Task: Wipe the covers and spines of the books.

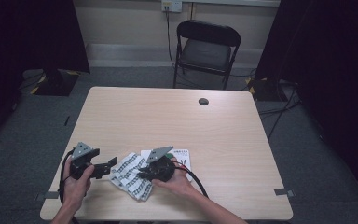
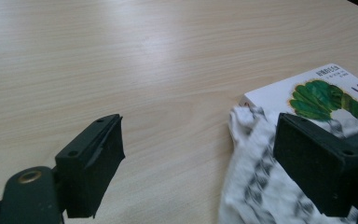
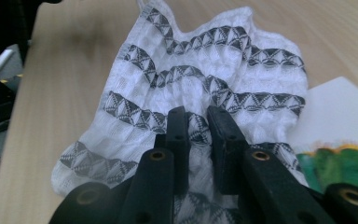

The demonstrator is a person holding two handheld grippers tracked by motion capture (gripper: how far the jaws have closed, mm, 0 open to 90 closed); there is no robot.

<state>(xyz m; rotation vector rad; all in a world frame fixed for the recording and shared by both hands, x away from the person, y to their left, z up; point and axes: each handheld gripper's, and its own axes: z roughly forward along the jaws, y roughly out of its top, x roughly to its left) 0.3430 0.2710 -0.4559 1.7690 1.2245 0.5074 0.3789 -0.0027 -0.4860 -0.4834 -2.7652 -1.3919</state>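
Right tongs (image 3: 199, 122) pinched on patterned cloth (image 3: 186, 79) near the table's (image 1: 168, 116) front edge, left tongs (image 2: 198, 154) spread open beside it, picture book (image 2: 326, 93) partly hidden under cloth.

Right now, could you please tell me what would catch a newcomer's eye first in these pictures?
Most striking is the white cloth with dark patterned stripes, crumpled near the front edge of the pale wooden table. The right tongs are nearly closed around a fold of it, while the left tongs stand wide open at its edge. Partly under the cloth lies a white book with a green caterpillar on its cover.
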